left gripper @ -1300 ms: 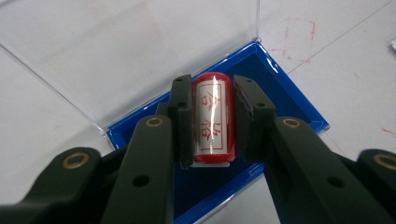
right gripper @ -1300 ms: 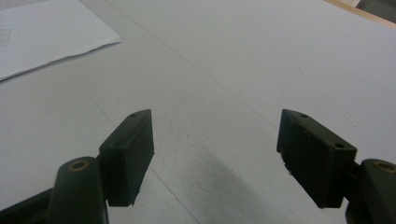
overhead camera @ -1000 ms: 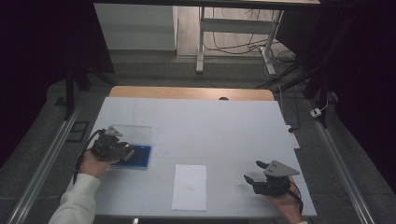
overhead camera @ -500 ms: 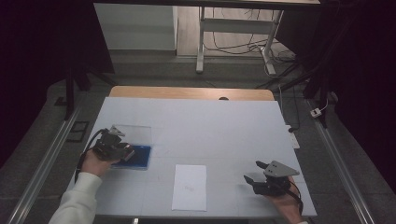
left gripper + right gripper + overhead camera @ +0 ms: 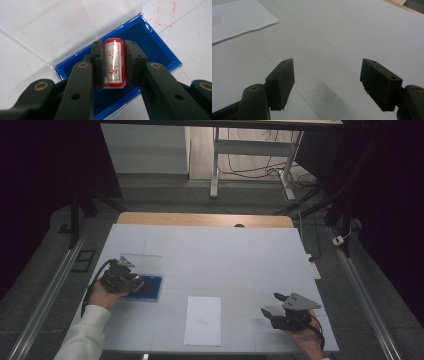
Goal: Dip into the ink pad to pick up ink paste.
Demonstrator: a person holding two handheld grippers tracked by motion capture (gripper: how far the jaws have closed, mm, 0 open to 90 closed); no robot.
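The pale grey-white rectangular bench stood in dim light, a light wooden board showing along its far edge. Grey metal rails ran along the grey floor on either side. Beyond stood a white cabinet and a white metal frame, with black cables lying on wooden flooring. Both sides were dark.

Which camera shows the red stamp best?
The left gripper view: the red stamp sits close up between the left gripper pads, above the blue ink pad. The high view hides it behind that gripper.
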